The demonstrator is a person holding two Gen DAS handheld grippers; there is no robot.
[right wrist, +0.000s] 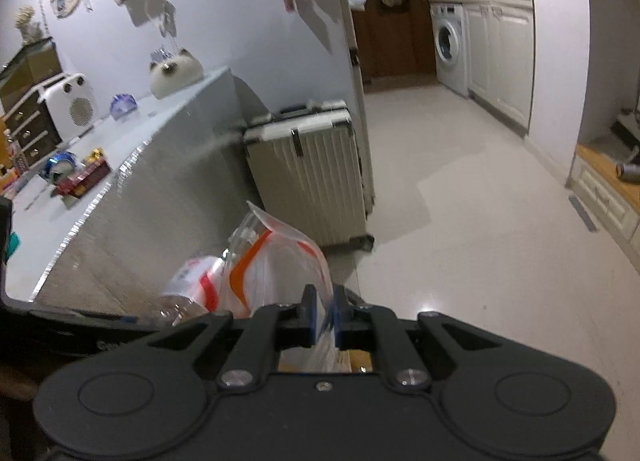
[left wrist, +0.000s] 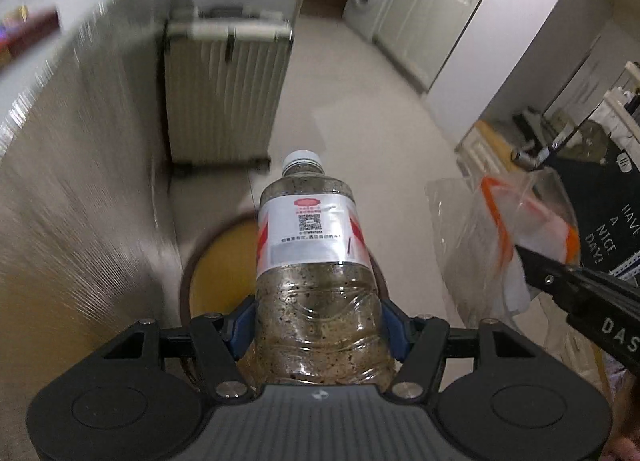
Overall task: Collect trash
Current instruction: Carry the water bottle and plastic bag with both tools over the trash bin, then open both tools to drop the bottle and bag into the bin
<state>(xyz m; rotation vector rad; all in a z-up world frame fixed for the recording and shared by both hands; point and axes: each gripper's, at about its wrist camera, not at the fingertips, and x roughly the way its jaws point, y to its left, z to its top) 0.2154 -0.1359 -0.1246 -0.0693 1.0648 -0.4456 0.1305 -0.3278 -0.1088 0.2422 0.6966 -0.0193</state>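
My left gripper (left wrist: 318,319) is shut on a clear plastic bottle (left wrist: 316,261) with a white cap and a red and white label. The bottle points forward and is held in the air above a round yellow stool (left wrist: 224,261). My right gripper (right wrist: 323,315) is shut on a clear plastic bag with orange stripes (right wrist: 276,265). The bag also shows in the left wrist view (left wrist: 508,229), right of the bottle, held by the right gripper's fingers (left wrist: 540,269). The bottle shows in the right wrist view (right wrist: 192,289), left of the bag.
A grey counter (right wrist: 152,189) runs along the left, with small items on top. A ribbed beige suitcase (right wrist: 316,173) stands at its end. Pale floor (right wrist: 460,221) stretches ahead to a washing machine (right wrist: 450,45) and white cabinets. A black sign (left wrist: 608,229) is at the right.
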